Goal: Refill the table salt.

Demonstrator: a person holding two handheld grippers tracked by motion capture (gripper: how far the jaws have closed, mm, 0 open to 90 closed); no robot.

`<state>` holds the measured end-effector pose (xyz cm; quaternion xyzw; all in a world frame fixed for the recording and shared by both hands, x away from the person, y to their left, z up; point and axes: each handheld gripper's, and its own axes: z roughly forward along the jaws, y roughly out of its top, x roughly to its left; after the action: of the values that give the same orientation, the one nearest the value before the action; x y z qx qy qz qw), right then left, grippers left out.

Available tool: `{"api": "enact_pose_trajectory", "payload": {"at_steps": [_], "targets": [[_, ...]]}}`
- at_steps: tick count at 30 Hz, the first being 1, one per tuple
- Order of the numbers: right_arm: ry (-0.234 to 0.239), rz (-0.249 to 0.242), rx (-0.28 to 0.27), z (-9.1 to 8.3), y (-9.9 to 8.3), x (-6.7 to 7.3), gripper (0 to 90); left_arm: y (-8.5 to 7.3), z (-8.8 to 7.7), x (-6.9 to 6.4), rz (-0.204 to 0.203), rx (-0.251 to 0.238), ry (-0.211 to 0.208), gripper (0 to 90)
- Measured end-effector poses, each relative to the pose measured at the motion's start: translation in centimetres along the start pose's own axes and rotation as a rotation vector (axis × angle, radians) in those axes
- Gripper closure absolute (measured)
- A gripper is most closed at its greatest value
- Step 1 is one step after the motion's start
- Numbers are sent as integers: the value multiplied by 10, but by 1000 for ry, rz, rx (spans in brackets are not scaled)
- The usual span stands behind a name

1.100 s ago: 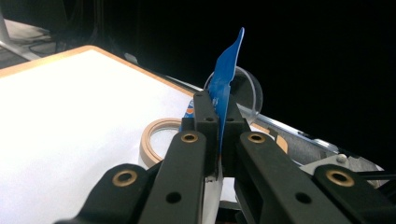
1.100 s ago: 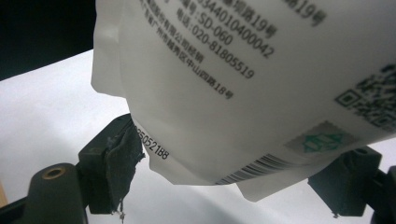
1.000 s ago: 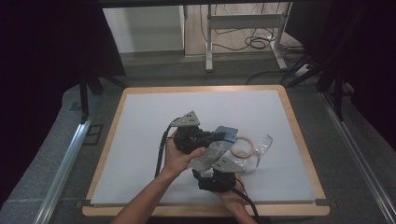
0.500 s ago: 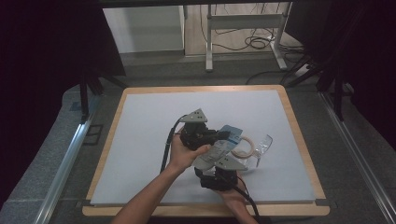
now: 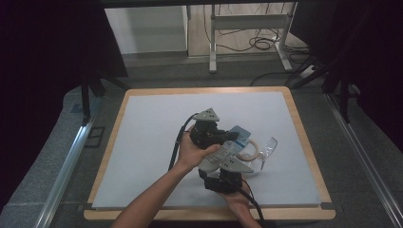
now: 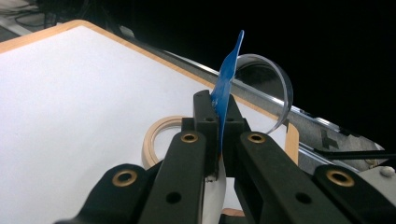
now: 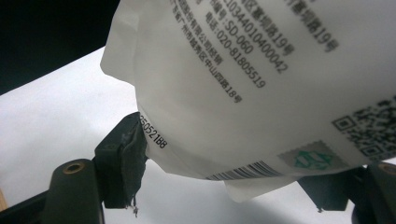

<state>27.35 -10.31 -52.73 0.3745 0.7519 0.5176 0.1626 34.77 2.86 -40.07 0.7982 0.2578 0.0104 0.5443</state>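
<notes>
Left gripper (image 5: 235, 137) clamps tight on the blue top edge of the pouch (image 5: 223, 152), held above the desk (image 5: 142, 142) near its right-front part. Right gripper (image 7: 224, 186) jaws, just closing, stand wide around the pouch's white bottom; left pad touches it, grip unclear. Tape ring (image 5: 249, 149) and clear strip (image 5: 268, 147) lie just beside.

White worktop (image 5: 157, 142) framed by a wooden rim. Lying on it near the right edge: a tan tape ring (image 5: 249, 151), with a clear curved plastic piece (image 5: 269, 148) just beside it.
</notes>
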Motion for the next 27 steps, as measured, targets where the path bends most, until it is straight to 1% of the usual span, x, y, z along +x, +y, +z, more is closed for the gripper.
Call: {"api": "enact_pose_trajectory", "payload": {"at_steps": [4,6,8,14,15,18,27], "targets": [[-3,7,2,1,0,1,273,2,2,1,-1,15,3,900],[-13,10,-1,2,1,2,280,3,4,1,1,24,8,900],[-21,0,4,3,2,3,288,4,6,1,5,35,11,900],[-45,-4,-1,6,5,3,296,7,9,3,-3,44,12,900],[-44,-3,1,6,5,3,297,8,9,3,2,50,16,900],[-39,2,-2,7,6,3,300,9,10,4,-1,56,15,900],[-24,27,-19,7,8,2,306,15,15,1,26,87,34,900]]}}
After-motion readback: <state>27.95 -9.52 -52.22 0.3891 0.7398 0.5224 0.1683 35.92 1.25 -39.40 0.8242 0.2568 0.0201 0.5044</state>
